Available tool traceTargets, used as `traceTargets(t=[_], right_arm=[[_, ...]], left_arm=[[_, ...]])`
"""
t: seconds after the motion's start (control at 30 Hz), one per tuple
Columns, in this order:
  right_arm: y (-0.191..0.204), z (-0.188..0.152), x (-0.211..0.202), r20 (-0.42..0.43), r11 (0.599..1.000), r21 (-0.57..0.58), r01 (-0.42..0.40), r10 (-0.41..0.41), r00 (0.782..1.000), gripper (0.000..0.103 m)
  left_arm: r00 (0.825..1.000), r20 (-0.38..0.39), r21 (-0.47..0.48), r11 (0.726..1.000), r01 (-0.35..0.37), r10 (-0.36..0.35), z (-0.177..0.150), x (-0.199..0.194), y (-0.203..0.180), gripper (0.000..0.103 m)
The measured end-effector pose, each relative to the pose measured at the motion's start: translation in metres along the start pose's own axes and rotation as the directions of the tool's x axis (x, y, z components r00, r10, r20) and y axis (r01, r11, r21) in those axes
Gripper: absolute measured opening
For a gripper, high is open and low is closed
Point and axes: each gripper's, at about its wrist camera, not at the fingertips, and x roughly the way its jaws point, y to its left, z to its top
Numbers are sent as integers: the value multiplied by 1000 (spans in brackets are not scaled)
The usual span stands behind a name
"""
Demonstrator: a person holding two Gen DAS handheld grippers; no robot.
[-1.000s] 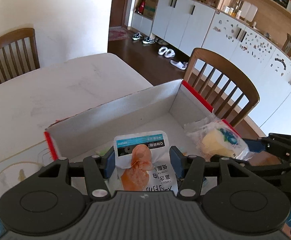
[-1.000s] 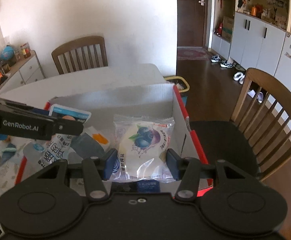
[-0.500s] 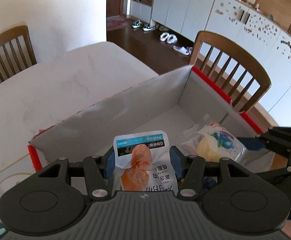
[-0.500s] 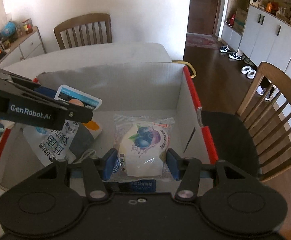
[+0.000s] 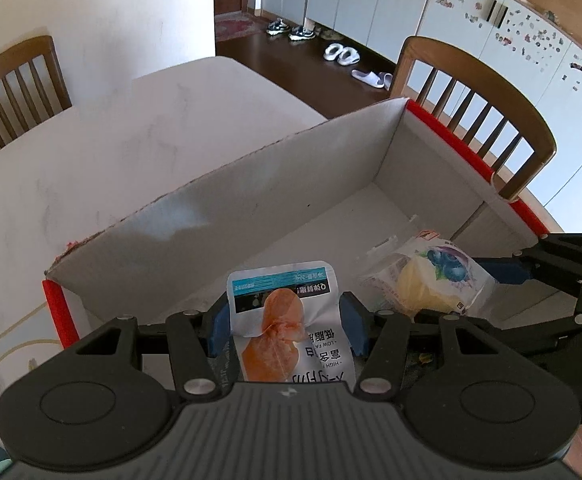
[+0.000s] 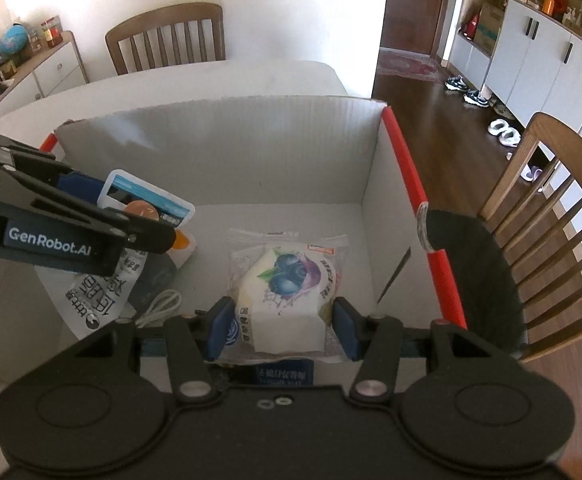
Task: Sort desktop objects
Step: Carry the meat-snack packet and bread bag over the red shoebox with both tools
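Both jaws clamped — glossy chicken pouch (image 5: pixel 287 328), crinkly blueberry-bun packet (image 6: pixel 287 292).

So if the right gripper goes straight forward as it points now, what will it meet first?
Probably the floor of the cardboard box, just ahead of the blueberry bun packet that the right gripper holds. Beyond that stands the box's far wall. Depth is uncertain in this fisheye view.
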Motion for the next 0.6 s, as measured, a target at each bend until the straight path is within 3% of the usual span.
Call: traceTargets(t=[0.33, 0.6], right_arm=[[-2, -1, 5, -17, 1000, -8, 0, 0, 1000, 54], [-5, -4, 0, -2, 1000, -7, -20, 20, 1000, 56]], left_arm=[[998, -55, 1, 1000, 13, -13, -1, 10, 0, 58], [998, -55, -7, 1000, 4, -4, 1, 13, -5, 61]])
